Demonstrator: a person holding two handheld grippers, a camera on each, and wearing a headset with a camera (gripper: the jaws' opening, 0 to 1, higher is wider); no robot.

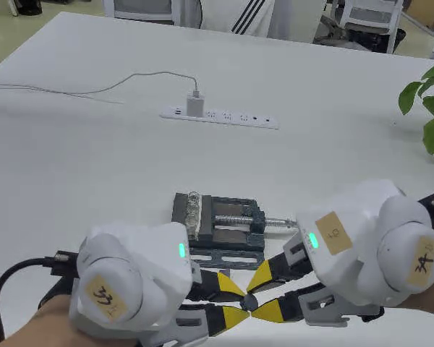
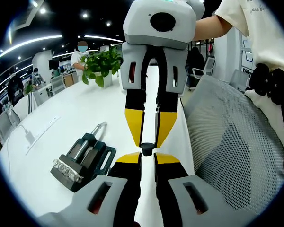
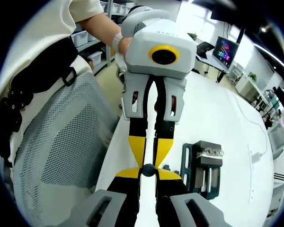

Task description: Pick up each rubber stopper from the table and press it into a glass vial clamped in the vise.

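Note:
A small dark rubber stopper point(image 1: 250, 302) point(image 3: 148, 171) sits between the yellow tips of my right gripper point(image 3: 148, 172) point(image 1: 263, 298), which is shut on it. My left gripper point(image 2: 147, 159) point(image 1: 237, 302) faces it tip to tip, jaws drawn together, its tips against the stopper point(image 2: 146, 151); whether it also grips is unclear. Both hover low over the table's front edge. Just behind them stands the dark vise point(image 1: 218, 230) point(image 2: 83, 161) point(image 3: 203, 170), with a row of glass vials point(image 1: 194, 210) point(image 2: 69, 169) point(image 3: 213, 152) clamped in its jaws.
A white power strip point(image 1: 218, 116) with a plugged charger and cable lies farther back on the white table point(image 1: 79, 159). A leafy plant point(image 1: 428, 108) stands at the right edge. A mesh chair point(image 2: 232, 156) and the person's body are near the front.

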